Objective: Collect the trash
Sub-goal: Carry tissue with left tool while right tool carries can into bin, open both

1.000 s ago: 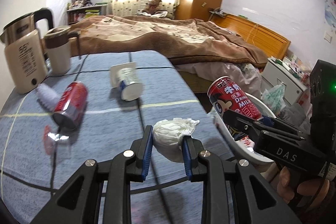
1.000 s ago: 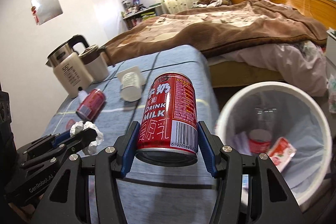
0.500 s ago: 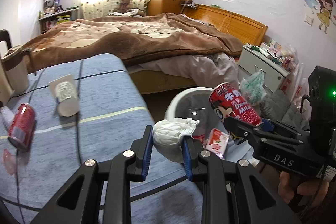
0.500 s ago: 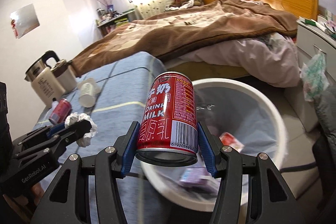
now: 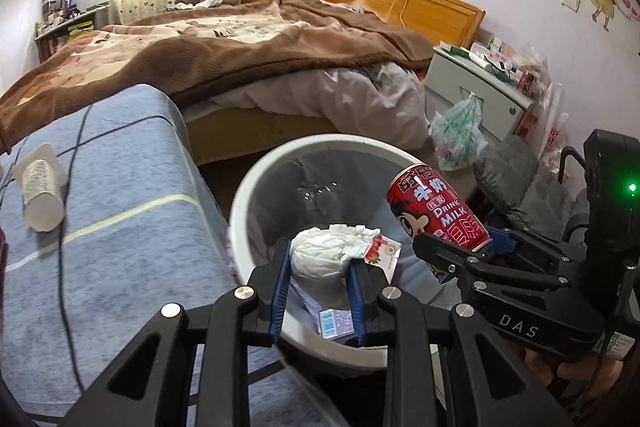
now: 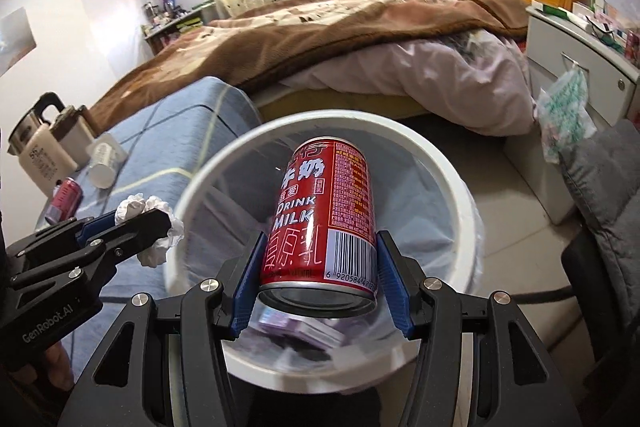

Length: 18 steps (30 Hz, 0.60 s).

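Left tool [image 5: 318, 281] pinches the crumpled tissue [image 5: 330, 253]; right tool [image 6: 320, 283] pinches the red milk can [image 6: 326, 215]; both loads hang over the white bin [image 6: 452, 175] mouth. Step in hand, as judged: deposit; next move calls for spreading each tool so both items drop inside; one can [image 6: 64, 201] and one cup [image 5: 40, 187] remain on the tabletop [image 5: 132, 227].

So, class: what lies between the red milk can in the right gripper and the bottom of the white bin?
In the right wrist view, only open air separates the milk can from litter inside the bin.
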### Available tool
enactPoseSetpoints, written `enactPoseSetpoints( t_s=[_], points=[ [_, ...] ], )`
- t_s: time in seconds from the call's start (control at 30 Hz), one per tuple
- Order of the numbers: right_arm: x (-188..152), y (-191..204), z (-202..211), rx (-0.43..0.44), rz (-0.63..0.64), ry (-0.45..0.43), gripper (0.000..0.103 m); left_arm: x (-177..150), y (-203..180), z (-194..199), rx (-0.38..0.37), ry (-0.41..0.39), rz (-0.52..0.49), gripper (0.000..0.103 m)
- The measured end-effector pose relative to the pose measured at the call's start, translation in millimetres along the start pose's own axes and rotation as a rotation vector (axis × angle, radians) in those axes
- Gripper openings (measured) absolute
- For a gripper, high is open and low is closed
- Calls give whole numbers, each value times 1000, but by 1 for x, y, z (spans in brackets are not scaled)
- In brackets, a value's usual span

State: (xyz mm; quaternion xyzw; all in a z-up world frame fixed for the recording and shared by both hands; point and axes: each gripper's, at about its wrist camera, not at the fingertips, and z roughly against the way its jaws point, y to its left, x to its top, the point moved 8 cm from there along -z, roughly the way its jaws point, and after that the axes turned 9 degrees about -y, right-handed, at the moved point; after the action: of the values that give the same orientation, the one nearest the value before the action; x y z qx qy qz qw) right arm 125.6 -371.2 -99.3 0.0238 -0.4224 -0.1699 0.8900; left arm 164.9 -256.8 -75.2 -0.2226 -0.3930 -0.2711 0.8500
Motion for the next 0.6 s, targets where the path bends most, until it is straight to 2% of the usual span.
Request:
enactPoseSetpoints(
  t_s=[0.13,0.23,0.4,0.6],
  points=[
    [-3,-10,-4,-30,-3,15,55,-4,-3,-8,1,20,1,29],
    [-4,-14,-5,-34,-13,19,55,-6,-3,-10,-6,33,2,35],
    [-4,-19,-5,-44,-36,19,55,-8,1,-9,-9,33,24,59],
    [-4,-15,-1,-42,-47,11,55,-7,7,-1,-3,15,43,63]
  ],
)
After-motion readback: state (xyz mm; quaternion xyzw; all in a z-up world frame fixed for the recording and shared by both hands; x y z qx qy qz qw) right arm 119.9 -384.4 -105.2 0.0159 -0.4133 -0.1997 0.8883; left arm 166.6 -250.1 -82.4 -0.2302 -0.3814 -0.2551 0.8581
